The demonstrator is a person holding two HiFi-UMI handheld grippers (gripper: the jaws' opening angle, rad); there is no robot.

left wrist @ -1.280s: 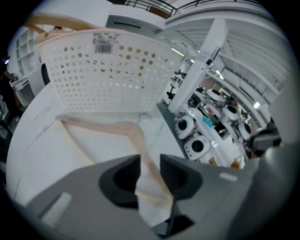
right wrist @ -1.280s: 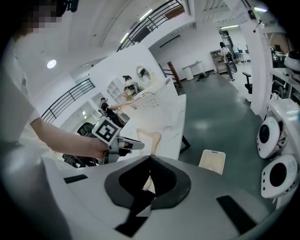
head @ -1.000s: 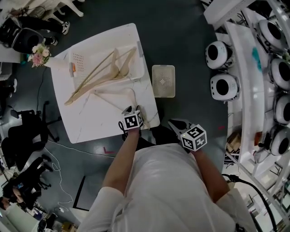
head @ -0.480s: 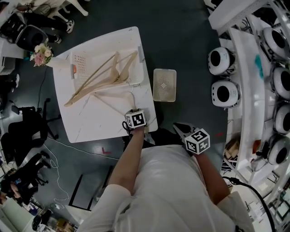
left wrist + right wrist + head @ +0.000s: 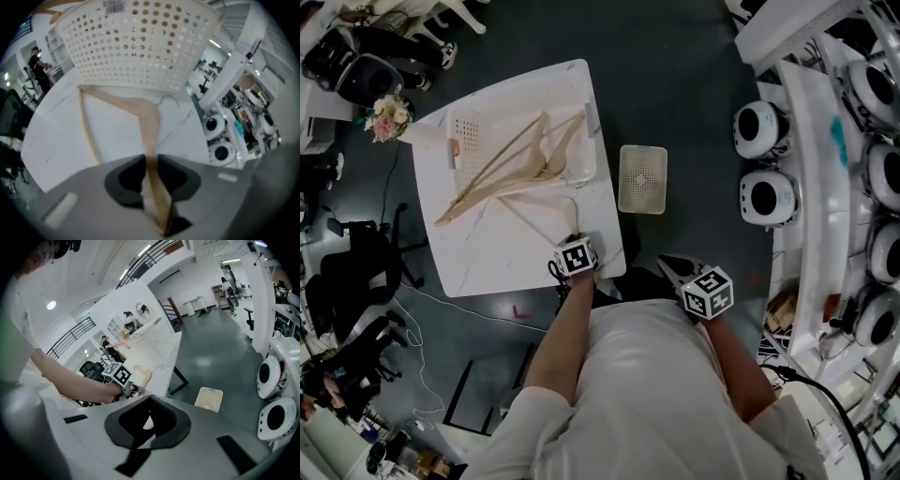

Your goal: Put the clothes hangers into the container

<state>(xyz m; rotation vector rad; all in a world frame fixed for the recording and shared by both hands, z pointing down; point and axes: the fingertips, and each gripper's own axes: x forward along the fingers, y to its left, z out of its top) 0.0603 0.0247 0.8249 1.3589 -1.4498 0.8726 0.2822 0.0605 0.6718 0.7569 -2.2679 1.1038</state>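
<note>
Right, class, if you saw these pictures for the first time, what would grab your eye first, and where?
First, the left gripper at the near edge of the white table: its fingers have just been closing on the arm of a wooden hanger lying there. Beyond it, a white perforated basket already holds more hangers.

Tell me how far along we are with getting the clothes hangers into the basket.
Done: at least two wooden hangers lie in the white basket, ends poking out. In hand: the left claw has just been closing on the lone hanger, which lies on the table. Left: lift it into the basket. The right claw holds nothing.
</note>
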